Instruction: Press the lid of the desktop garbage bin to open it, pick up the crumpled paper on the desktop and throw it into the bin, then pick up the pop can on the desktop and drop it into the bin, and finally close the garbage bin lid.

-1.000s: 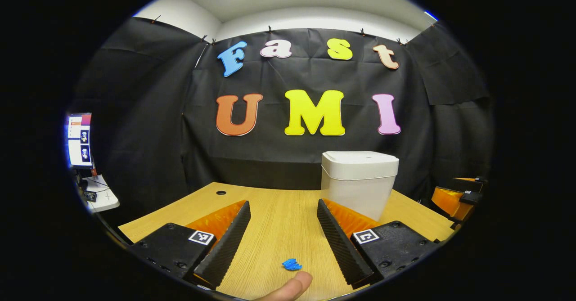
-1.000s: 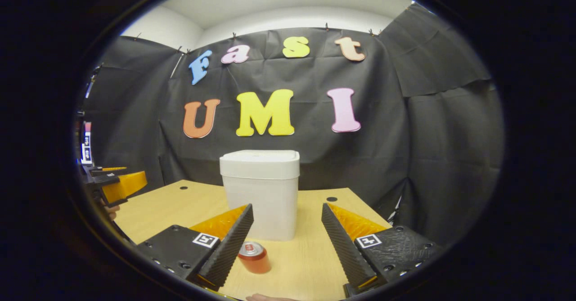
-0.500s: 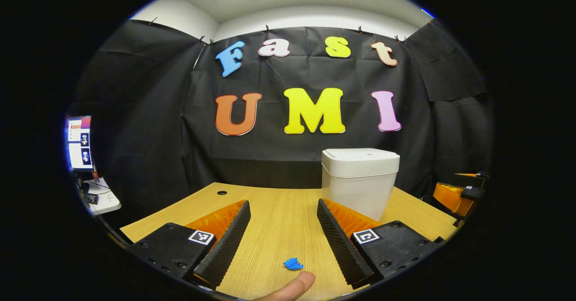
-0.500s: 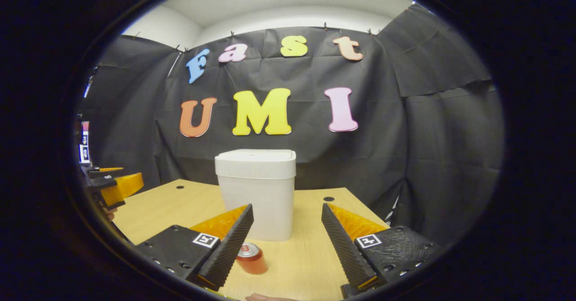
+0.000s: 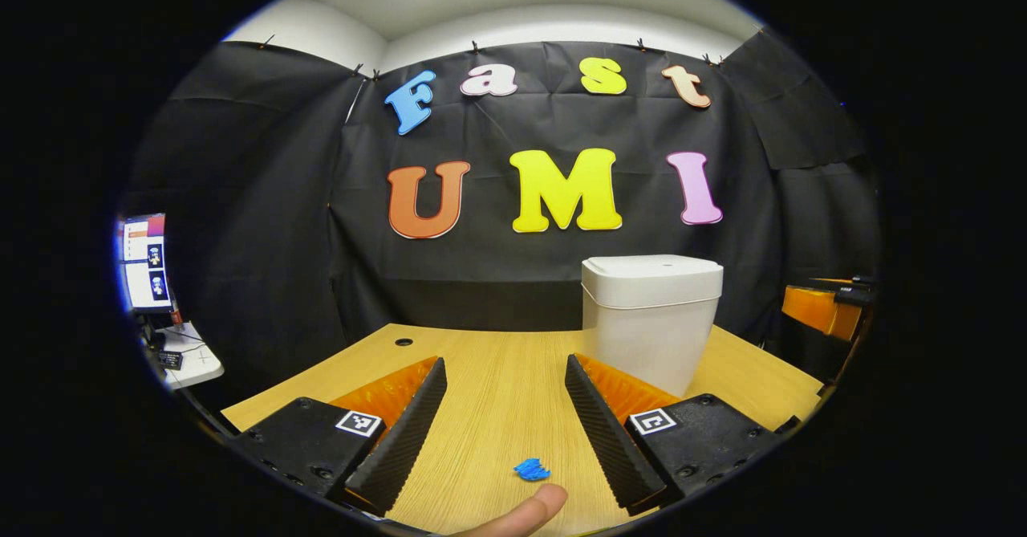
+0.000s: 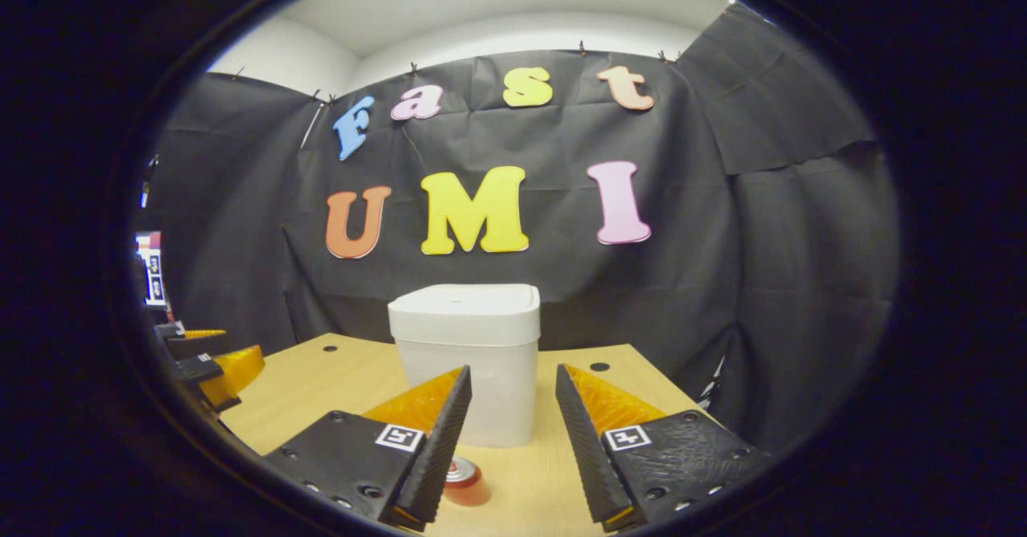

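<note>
Left tool (image 5: 504,392) held low and level over the counter (image 5: 497,376), fingers wide apart around nothing, crumpled paper (image 5: 531,469) lying between them beside a fingertip (image 5: 521,514). Right tool (image 6: 512,408) likewise level, parted more narrowly, gripping nothing. Pop can (image 6: 465,482) upright by its left finger; garbage bin (image 6: 465,360) just beyond, lid closed.

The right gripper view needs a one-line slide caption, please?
Right gripper open above the desk, facing the closed white bin, pop can beside it.
</note>
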